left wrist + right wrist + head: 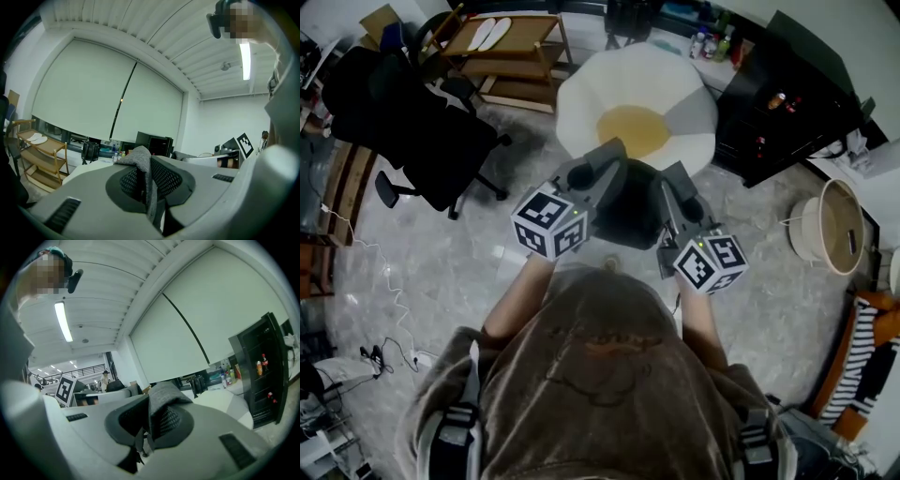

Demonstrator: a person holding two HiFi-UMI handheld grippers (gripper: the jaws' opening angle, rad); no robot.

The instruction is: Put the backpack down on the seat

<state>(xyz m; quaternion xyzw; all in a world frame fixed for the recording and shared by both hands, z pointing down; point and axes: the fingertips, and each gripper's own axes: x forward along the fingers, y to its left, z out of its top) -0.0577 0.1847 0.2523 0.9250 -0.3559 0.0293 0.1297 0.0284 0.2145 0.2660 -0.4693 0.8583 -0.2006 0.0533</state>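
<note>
A dark backpack (628, 217) hangs between my two grippers, just in front of the person's body. Beyond it stands the seat (675, 89), a white, petal-shaped cushion with a yellow centre. My left gripper (602, 161) is shut on a grey fabric strap (143, 161); in the left gripper view the left gripper (145, 183) has the strap pinched between its mesh pads. The right gripper (675, 183) is shut on a second grey strap (161, 397), which in the right gripper view sticks up out of the right gripper (150, 422). Most of the bag is hidden under the grippers.
A black office chair (412, 122) stands at the left, with a wooden shelf cart (511, 47) behind it. A black cabinet (787, 103) is right of the seat. A round white basket (830, 225) and striped cloth (862, 352) lie at the right. Cables (394, 352) trail at lower left.
</note>
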